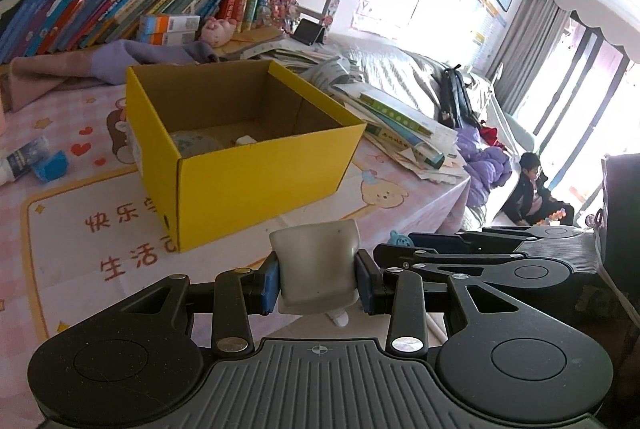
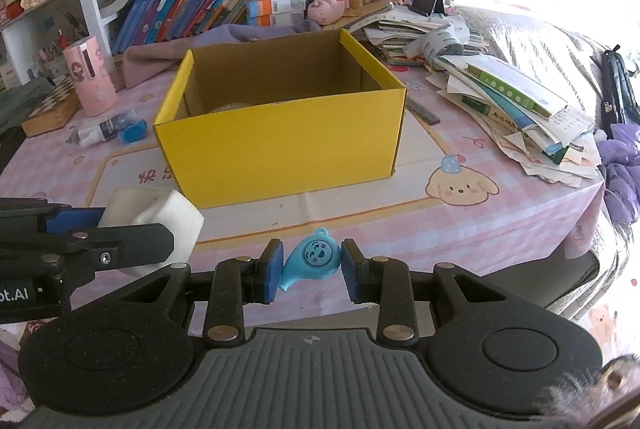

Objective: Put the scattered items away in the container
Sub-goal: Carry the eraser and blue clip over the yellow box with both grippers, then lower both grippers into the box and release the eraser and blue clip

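An open yellow cardboard box (image 1: 256, 165) (image 2: 280, 145) stands on the pink tablecloth, with a few small items on its floor. My left gripper (image 1: 317, 279) is shut on a white squarish block (image 1: 316, 265), held above the cloth just in front of the box. The same block (image 2: 160, 215) shows at the left of the right wrist view. In that view my right gripper (image 2: 313, 271) is shut on a small blue bear-faced whistle (image 2: 312, 259), also in front of the box. The whistle's top (image 1: 400, 240) peeks out beside the right gripper in the left wrist view.
A blue-capped white tube (image 2: 108, 131) and a pink cylinder (image 2: 90, 81) lie left of the box. A grey strip (image 2: 424, 111) lies to its right. A heap of books and papers (image 2: 516, 113) fills the right side. Bookshelves (image 2: 240, 1) stand behind. A person sits on the floor (image 1: 532, 189).
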`<action>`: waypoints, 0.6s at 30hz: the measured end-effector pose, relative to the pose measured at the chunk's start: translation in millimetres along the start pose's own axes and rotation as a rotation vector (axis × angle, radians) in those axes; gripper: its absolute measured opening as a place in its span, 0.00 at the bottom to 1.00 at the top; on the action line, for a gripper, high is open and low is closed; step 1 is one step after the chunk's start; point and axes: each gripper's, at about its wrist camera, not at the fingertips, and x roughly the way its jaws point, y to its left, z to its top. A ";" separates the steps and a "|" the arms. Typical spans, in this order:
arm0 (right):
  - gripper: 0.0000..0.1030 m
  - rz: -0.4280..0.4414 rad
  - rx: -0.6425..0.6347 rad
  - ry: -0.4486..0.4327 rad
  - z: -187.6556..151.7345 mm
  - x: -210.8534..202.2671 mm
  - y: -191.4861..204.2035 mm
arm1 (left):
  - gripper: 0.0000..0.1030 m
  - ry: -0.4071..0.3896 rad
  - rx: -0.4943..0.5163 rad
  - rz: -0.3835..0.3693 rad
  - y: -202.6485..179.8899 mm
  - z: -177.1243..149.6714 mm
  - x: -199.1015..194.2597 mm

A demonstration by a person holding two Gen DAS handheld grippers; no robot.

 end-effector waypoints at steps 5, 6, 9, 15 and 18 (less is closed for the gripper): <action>0.29 0.012 -0.011 -0.014 11.2 8.4 -8.4 | 0.35 -0.017 0.007 0.011 -0.6 11.7 9.5; 0.29 0.014 -0.015 -0.021 14.2 9.8 -10.1 | 0.35 -0.024 0.011 0.014 -0.9 14.5 11.0; 0.29 0.019 -0.024 -0.046 26.1 14.2 -16.2 | 0.35 -0.045 0.030 0.031 -3.8 24.9 15.9; 0.29 0.045 -0.050 -0.103 57.9 26.8 -27.5 | 0.35 -0.095 0.058 0.080 -2.7 50.4 25.2; 0.29 0.066 -0.067 -0.142 79.7 34.5 -32.5 | 0.35 -0.119 0.061 0.113 1.6 65.3 30.6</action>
